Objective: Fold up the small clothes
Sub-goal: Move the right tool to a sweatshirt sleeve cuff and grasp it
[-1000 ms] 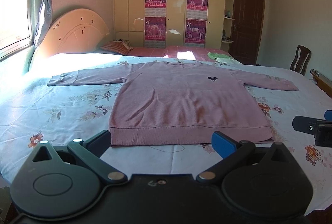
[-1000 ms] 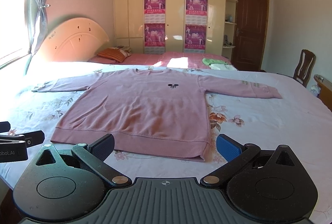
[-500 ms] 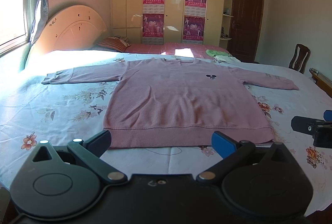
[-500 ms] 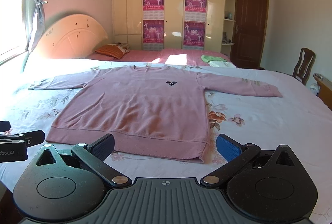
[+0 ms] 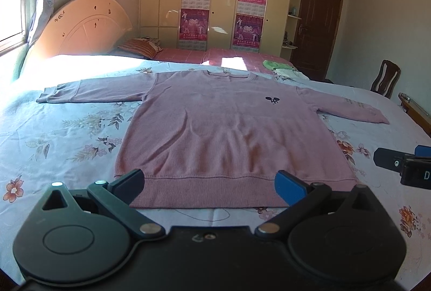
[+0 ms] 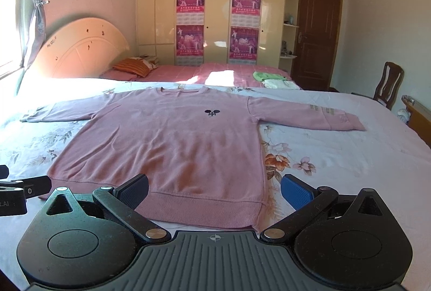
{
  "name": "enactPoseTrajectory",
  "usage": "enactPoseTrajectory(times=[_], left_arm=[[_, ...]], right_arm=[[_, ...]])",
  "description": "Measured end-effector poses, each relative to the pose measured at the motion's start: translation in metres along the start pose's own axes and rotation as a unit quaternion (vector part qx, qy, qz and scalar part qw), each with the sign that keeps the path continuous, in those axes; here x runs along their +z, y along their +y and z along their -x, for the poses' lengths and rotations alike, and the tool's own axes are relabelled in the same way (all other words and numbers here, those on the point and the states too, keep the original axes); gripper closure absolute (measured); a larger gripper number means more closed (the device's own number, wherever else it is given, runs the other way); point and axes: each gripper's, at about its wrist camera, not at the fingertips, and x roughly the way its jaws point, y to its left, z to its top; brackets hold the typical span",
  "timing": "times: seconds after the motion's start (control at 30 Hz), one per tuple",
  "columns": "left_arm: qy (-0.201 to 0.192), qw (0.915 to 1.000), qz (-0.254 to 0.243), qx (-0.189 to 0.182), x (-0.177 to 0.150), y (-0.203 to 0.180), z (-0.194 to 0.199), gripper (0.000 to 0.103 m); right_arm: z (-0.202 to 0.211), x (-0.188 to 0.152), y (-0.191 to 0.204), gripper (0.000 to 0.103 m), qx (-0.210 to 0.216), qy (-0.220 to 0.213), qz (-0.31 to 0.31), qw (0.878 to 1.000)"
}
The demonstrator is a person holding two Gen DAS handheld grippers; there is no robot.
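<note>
A pink long-sleeved sweater lies flat, face up, on the floral bed sheet, both sleeves spread out and the hem toward me. It also shows in the right wrist view. My left gripper is open and empty, just above the hem near its left half. My right gripper is open and empty, over the hem's right corner. Each gripper's tip shows at the edge of the other's view: the right gripper and the left gripper.
A curved headboard and a window stand at the left. A second bed with a striped pillow and folded green cloth lies behind. A wardrobe wall, a dark door and a wooden chair stand at the back and right.
Both grippers have moved forward and a little lower toward the sweater's hem. The sweater has not moved. Both stay open.
</note>
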Motion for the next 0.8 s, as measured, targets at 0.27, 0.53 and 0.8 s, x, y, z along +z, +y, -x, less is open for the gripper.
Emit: enactPoseTrajectory(times=[0.27,0.53,0.8], left_arm=[[0.004,0.9994,0.004,-0.034,0.027,-0.005,-0.046,0.0],[0.025,0.999,0.01,-0.035,0.053,-0.025,-0.098,0.0],[0.025,0.9994,-0.022,-0.008,0.08,-0.044,-0.143,0.002]], right_arm=[[-0.047,0.029,-0.032,0.0,0.005,-0.002,-0.038,0.999],[-0.095,0.052,-0.074,0.0,0.003,0.015,-0.064,0.998],[-0.138,0.067,-0.123,0.001,-0.034,0.017,-0.084,0.996]])
